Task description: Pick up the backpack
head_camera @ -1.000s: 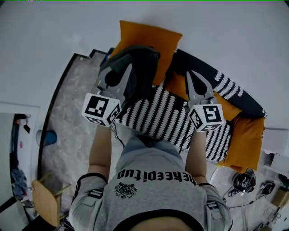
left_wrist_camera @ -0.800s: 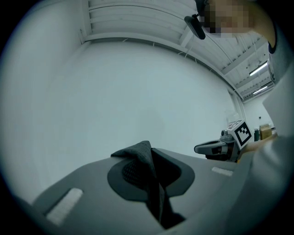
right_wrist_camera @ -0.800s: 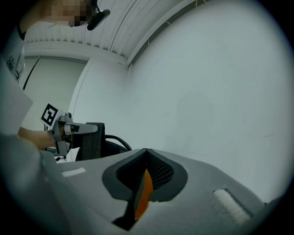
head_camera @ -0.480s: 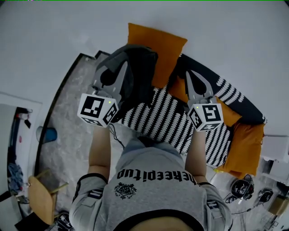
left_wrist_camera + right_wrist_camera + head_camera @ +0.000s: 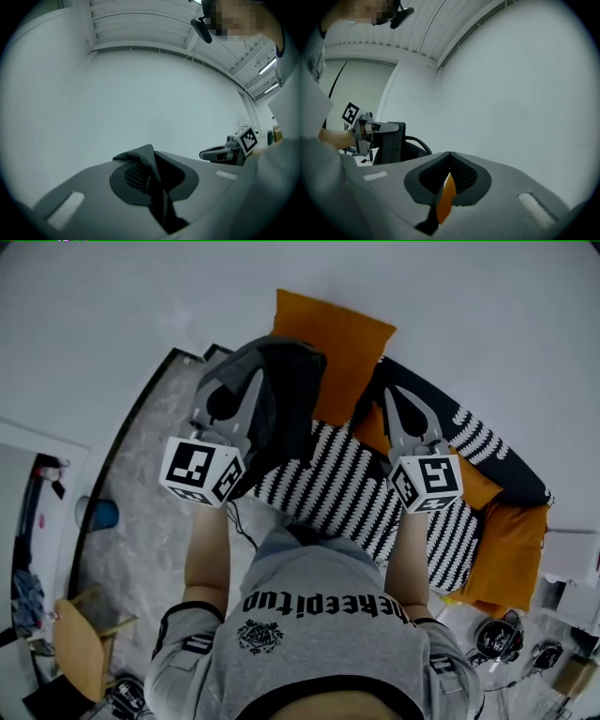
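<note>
Left gripper (image 5: 255, 381) has its jaws nearly together, pinching a fold of dark fabric at the top of the backpack (image 5: 286, 395); the fabric sticks up between the pads in the left gripper view. Backpack hangs from that gripper at the end of the striped sofa (image 5: 342, 484) nearer it, in front of the orange cushion (image 5: 333, 338). Bag's bottom is hidden, can't tell if it's clear of the seat. Right gripper (image 5: 386, 395) sits level alongside, apart from the bag, jaw tips meeting with nothing held; only orange shows through the gap behind the tips. Grey floor (image 5: 150, 484) beside the sofa
</note>
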The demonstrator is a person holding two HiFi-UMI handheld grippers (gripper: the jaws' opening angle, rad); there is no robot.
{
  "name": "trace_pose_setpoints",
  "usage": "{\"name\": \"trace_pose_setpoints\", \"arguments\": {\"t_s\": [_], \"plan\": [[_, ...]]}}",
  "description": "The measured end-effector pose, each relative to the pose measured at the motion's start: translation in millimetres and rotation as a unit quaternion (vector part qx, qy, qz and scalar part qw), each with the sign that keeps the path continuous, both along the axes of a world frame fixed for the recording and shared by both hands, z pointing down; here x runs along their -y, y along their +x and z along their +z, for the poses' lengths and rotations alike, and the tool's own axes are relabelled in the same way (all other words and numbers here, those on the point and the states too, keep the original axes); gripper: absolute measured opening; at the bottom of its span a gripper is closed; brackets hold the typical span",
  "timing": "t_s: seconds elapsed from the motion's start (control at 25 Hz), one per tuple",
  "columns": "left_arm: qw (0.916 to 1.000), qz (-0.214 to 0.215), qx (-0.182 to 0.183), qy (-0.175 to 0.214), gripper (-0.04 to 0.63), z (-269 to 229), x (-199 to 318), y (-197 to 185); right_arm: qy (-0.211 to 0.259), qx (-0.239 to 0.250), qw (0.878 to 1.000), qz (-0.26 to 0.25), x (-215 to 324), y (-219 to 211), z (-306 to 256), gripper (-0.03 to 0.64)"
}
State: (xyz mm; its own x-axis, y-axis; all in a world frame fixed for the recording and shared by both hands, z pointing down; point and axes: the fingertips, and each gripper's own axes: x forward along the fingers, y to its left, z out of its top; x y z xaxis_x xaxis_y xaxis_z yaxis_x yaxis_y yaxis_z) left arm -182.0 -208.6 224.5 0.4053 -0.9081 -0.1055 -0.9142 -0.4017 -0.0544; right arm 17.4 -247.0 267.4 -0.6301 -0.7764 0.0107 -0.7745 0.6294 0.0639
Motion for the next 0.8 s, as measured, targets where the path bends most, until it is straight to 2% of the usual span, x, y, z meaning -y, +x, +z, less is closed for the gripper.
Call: {"name": "trace_pose_setpoints", "arguments": {"t_s": [0.8], "plan": [[1.0,-0.001,-0.005,0.002,0.044,-3.6,0.8,3.7,0.003,-0.01,1.0,-0.008,4.9,-1.8,0.8,0.002]]}}
